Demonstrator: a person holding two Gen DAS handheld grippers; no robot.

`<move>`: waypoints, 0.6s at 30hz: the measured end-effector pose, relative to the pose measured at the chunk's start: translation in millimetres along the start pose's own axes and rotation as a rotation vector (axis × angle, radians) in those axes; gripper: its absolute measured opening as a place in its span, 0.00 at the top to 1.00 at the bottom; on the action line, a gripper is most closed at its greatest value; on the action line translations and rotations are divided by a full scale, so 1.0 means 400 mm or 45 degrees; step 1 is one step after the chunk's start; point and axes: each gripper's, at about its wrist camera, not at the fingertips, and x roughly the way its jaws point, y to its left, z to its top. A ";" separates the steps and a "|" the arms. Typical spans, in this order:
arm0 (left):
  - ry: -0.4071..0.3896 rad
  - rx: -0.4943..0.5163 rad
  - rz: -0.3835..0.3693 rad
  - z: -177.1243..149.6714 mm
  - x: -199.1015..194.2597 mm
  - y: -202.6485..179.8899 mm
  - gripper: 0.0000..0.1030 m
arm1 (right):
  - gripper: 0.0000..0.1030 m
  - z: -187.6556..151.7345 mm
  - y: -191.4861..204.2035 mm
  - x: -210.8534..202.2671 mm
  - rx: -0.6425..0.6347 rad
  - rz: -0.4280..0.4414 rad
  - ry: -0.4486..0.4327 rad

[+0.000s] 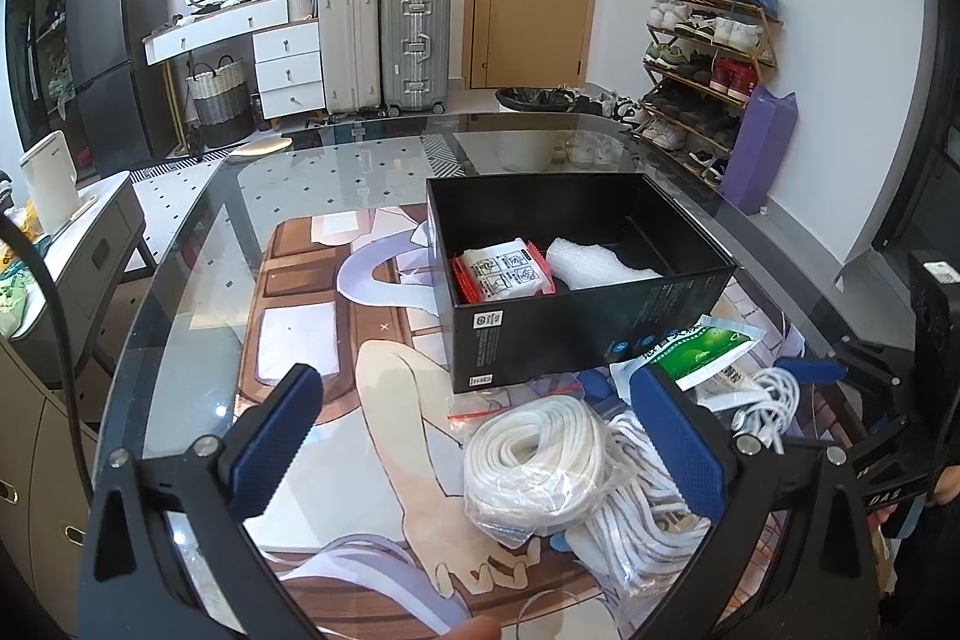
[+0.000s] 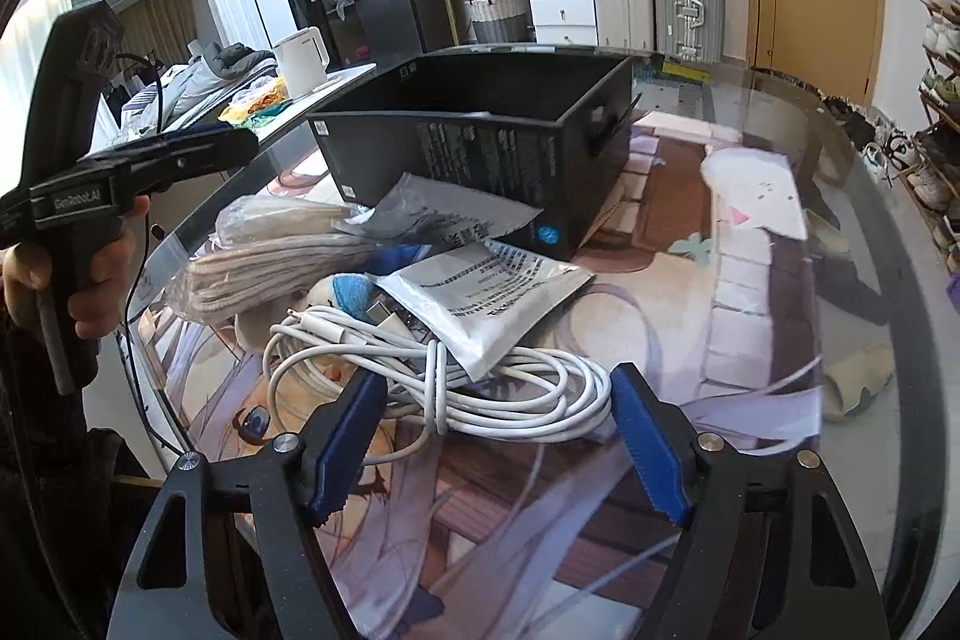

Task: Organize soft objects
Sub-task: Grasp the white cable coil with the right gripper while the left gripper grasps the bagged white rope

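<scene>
So the glass tabletop (image 1: 198, 244) has a curved edge running round the left and far sides, and the left half over the printed mat (image 1: 312, 316) is pretty much open room — the clutter is all bunched toward the near right, right up against the black box (image 1: 576, 334). The box sits open-topped near the middle, with a red-edged white packet (image 1: 504, 271) and a wad of white bubble wrap (image 1: 594, 262) already inside. In front of it lies the pile: a bagged coil of white rope (image 1: 534, 460), flat on its side with its loop facing up, a green and white pouch (image 1: 708, 346) leaning against the box's near corner, and a white cable (image 2: 480, 394) looped into a loose oval whose long axis runs left to right in the right wrist view. A grey printed pouch (image 2: 480, 298) lies on top of the cable, one corner pointing at the camera. The left gripper (image 1: 480, 436) hovers above the rope bag with its fingers spread wide, gripping nothing — the right gripper (image 2: 498, 442) is likewise spread, with the cable coil sitting just beyond its fingertips, not touching as far as I can tell.
</scene>
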 end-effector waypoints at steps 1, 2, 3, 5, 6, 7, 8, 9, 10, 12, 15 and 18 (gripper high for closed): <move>0.004 0.001 -0.004 0.000 0.000 -0.001 0.00 | 0.25 0.001 -0.003 -0.008 -0.001 -0.002 -0.007; 0.011 0.003 -0.010 -0.002 0.001 -0.002 0.00 | 0.25 0.004 -0.007 -0.019 0.001 -0.005 -0.022; 0.015 0.004 -0.016 -0.002 0.000 -0.003 0.00 | 0.25 0.004 -0.008 -0.028 0.004 -0.004 -0.033; 0.026 0.010 -0.032 -0.004 -0.001 -0.007 0.00 | 0.25 0.004 -0.012 -0.048 0.007 -0.004 -0.062; 0.033 0.013 -0.045 -0.006 -0.002 -0.011 0.00 | 0.25 0.007 -0.013 -0.059 0.010 -0.006 -0.080; 0.037 0.016 -0.055 -0.006 -0.002 -0.013 0.00 | 0.25 0.010 -0.014 -0.067 0.013 -0.004 -0.097; 0.042 0.019 -0.064 -0.007 -0.002 -0.017 0.00 | 0.25 0.012 -0.013 -0.075 0.015 -0.001 -0.111; 0.050 0.023 -0.067 -0.008 0.000 -0.021 0.00 | 0.25 0.014 -0.013 -0.082 0.015 -0.004 -0.126; 0.056 0.027 -0.064 -0.010 0.003 -0.024 0.00 | 0.25 0.017 -0.011 -0.090 0.014 -0.008 -0.141; 0.078 0.035 -0.061 -0.015 0.012 -0.029 0.00 | 0.25 0.020 -0.010 -0.102 0.017 -0.006 -0.171; 0.122 0.027 -0.083 -0.019 0.025 -0.027 0.00 | 0.25 0.024 -0.009 -0.116 0.018 0.001 -0.207; 0.168 -0.024 -0.103 -0.024 0.047 -0.015 0.00 | 0.25 0.027 -0.003 -0.125 0.022 0.006 -0.231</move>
